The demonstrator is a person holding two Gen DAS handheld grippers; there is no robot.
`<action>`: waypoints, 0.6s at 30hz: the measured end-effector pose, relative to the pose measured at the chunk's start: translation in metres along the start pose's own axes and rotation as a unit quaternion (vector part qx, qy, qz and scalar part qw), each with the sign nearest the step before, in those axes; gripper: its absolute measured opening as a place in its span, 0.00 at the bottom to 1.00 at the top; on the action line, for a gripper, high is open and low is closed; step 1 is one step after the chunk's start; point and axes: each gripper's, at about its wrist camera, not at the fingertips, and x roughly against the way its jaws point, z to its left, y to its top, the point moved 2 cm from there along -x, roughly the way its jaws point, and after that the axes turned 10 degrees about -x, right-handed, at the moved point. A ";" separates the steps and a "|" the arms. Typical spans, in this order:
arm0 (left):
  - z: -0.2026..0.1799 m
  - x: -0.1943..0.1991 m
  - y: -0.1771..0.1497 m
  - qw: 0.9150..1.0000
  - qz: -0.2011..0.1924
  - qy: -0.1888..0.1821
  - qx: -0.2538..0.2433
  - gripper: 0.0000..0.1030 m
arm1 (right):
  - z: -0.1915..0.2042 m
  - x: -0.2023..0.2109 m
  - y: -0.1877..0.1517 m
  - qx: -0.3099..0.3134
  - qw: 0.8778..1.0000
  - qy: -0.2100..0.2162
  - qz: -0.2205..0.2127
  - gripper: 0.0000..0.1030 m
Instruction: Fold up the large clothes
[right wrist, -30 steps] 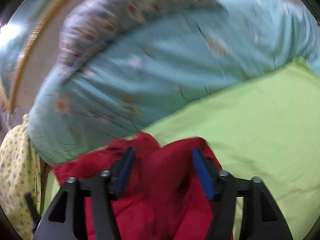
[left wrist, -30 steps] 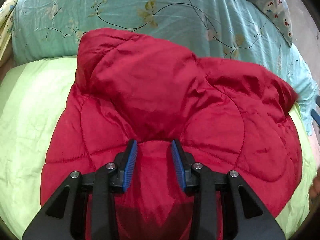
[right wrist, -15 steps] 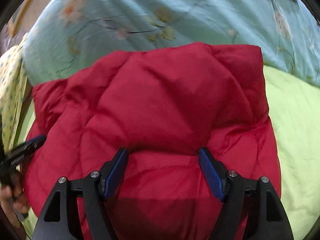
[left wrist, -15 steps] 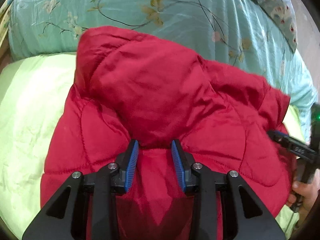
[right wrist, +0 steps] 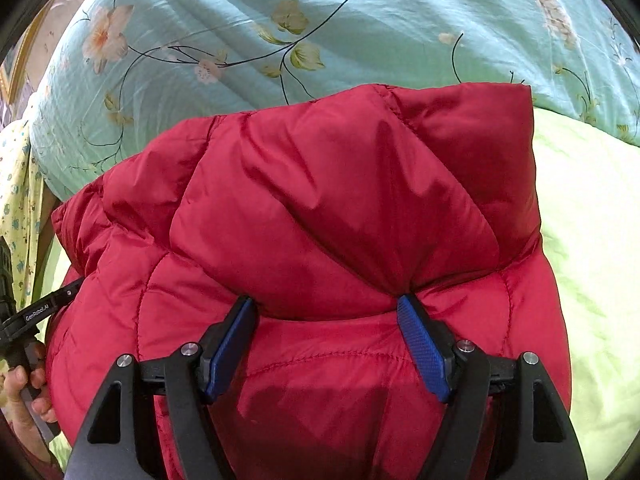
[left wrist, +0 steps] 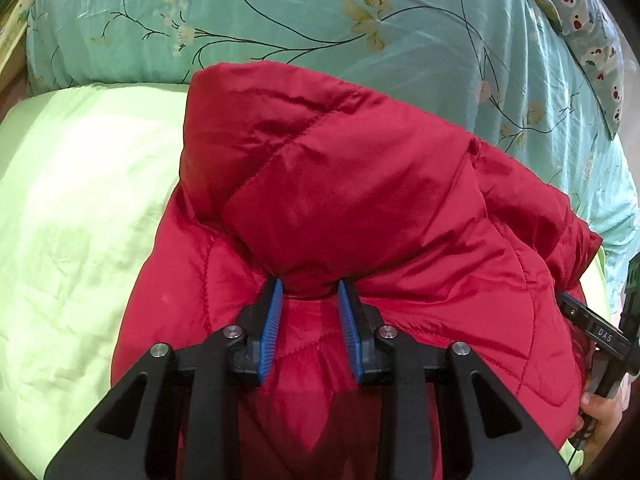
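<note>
Folding the red jacket [left wrist: 360, 208] on the green sheet [left wrist: 80, 200], we pinch its doubled edge in the left gripper [left wrist: 310, 292]; the right gripper [right wrist: 326, 308] straddles the fold, spread wide; we should lay both corners down evenly toward the far quilt [right wrist: 360, 20].

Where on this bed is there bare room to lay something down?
Bare green sheet lies beside the red jacket, bordered behind by the floral quilt. The middle is crowded: both tools sit at the jacket.
</note>
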 end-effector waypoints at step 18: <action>0.013 0.072 -0.021 0.999 -0.032 -0.027 0.022 0.27 | -0.001 0.032 -0.009 -0.022 0.999 0.030 -0.015 0.73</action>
